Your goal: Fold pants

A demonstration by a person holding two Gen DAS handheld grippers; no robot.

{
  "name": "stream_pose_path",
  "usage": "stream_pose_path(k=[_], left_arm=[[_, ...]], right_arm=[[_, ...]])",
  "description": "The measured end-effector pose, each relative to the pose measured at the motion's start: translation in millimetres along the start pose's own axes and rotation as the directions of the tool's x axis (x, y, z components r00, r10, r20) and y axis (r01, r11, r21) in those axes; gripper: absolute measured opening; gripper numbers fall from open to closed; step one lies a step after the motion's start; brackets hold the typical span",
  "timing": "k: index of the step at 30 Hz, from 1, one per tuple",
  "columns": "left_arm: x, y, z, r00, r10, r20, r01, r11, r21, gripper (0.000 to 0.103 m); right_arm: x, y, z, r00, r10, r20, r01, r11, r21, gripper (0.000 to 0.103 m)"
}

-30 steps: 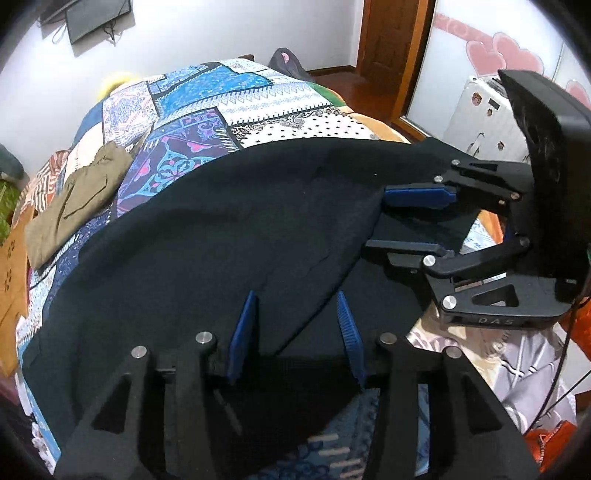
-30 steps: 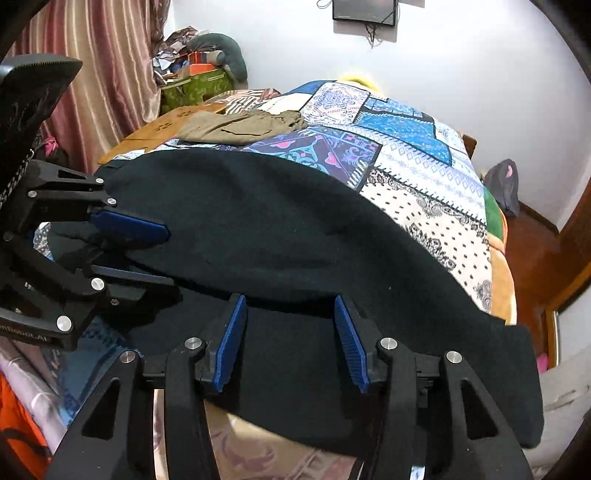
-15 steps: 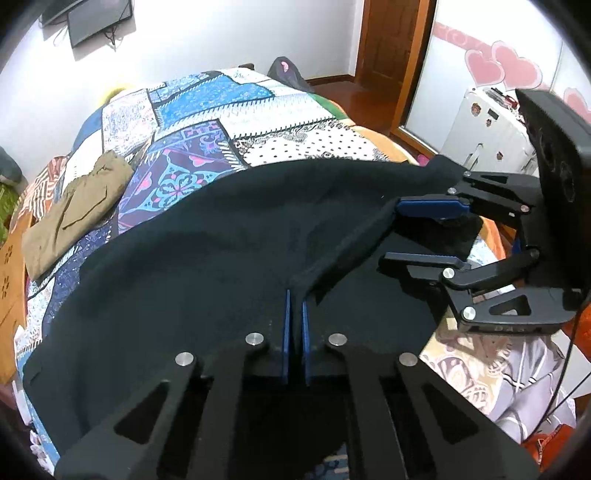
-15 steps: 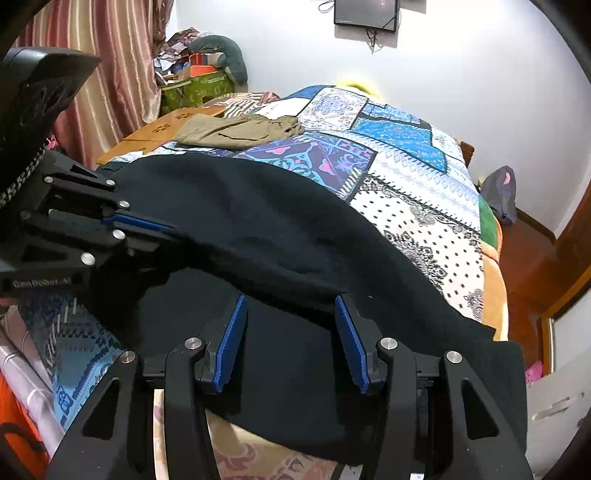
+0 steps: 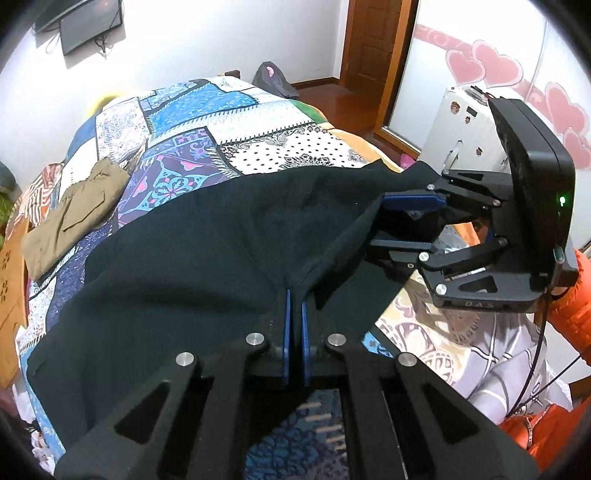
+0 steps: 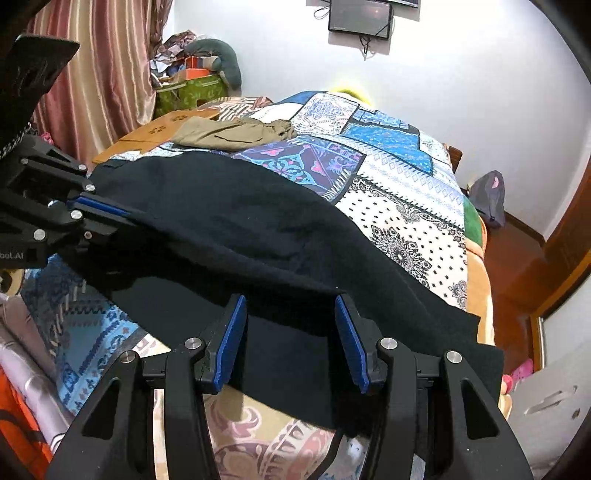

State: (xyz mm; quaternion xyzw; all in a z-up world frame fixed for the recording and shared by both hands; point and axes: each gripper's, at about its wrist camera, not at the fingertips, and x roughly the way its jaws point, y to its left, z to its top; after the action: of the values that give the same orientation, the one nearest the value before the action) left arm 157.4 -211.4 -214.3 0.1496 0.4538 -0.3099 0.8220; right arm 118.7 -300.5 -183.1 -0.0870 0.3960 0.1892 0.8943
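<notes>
Closest in on the left wrist cam, the left gripper (image 5: 294, 295) has its blue pads squeezed together on a pinch of the black pants (image 5: 177, 258), right at the near edge where the fabric bunches into a ridge. Over on the right wrist cam, the right gripper (image 6: 290, 325) sits with its jaws partway apart, and the near hem of the pants runs between the two blue pads. Can't really tell if the pads are pressing on the cloth or just straddling it. From the left cam you can see that same right gripper off to the right side, at the edge of the fabric, with an orange sleeve (image 5: 569, 295) behind it.

The pants are spread wide across the near end of the bed (image 6: 406, 206), draped over the patchwork quilt (image 5: 207, 122) and hanging a bit over the near edge. Further back on the quilt there's an olive-brown garment (image 5: 70, 218) lying well apart from the pants. Way at the back, a dark screen (image 6: 360, 16) on the white wall.
</notes>
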Motion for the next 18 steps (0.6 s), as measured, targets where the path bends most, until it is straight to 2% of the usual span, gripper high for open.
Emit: stream_pose_path(k=[9, 13, 18], left_arm=[[14, -5, -15, 0.999, 0.004, -0.043, -0.003, 1.000, 0.017, 0.004], [17, -6, -19, 0.999, 0.003, -0.040, -0.002, 1.000, 0.023, 0.004], [18, -2, -19, 0.999, -0.025, -0.043, 0.026, 1.000, 0.007, 0.004]], right_arm=[[3, 0, 3, 0.999, -0.048, -0.010, 0.047, 0.998, -0.047, 0.046], [-1, -3, 4, 0.999, -0.042, -0.008, 0.042, 0.998, -0.044, 0.046], [-9, -8, 0, 0.999, -0.047, -0.003, 0.046, 0.998, -0.034, 0.063]])
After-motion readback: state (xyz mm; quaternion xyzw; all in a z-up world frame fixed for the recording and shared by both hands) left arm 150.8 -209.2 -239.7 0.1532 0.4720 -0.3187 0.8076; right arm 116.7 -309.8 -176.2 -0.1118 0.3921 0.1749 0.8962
